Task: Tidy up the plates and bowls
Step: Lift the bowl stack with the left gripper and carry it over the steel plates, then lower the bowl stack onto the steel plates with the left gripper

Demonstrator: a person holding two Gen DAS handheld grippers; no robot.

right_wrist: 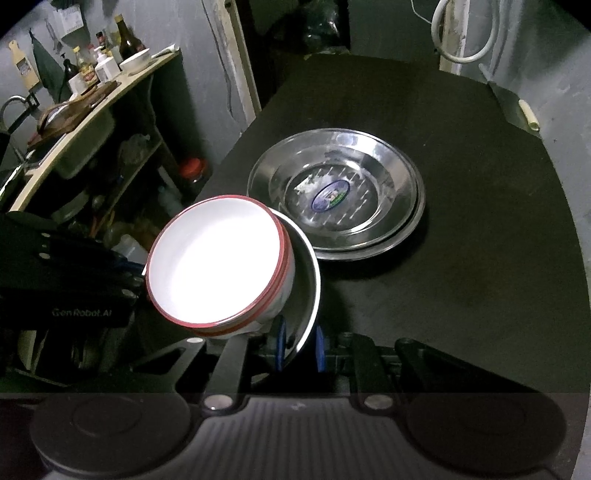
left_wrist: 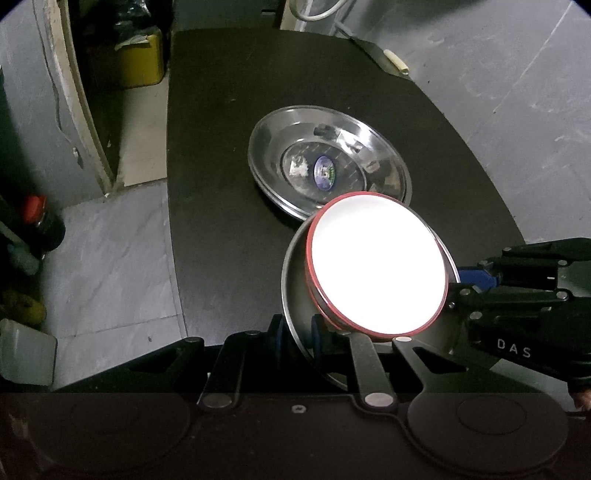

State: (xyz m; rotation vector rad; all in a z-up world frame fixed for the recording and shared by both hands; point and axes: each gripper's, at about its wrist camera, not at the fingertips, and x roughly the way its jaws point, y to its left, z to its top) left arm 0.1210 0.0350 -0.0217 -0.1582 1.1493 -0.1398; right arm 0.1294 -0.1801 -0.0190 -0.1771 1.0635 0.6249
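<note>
Both grippers, left [left_wrist: 297, 341] and right [right_wrist: 300, 347], clamp the steel plate [left_wrist: 293, 295] bearing stacked bowls [left_wrist: 376, 269]; only the right view shows the shelf [right_wrist: 92, 107].

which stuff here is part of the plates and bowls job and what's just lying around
Job:
- stacked white bowls with red rims
- steel plate carrying them, clamped by left gripper and right gripper
- stacked shiny steel plates on black table

Lying about:
- shelf bottles
- yellow bin
- white hose
</note>
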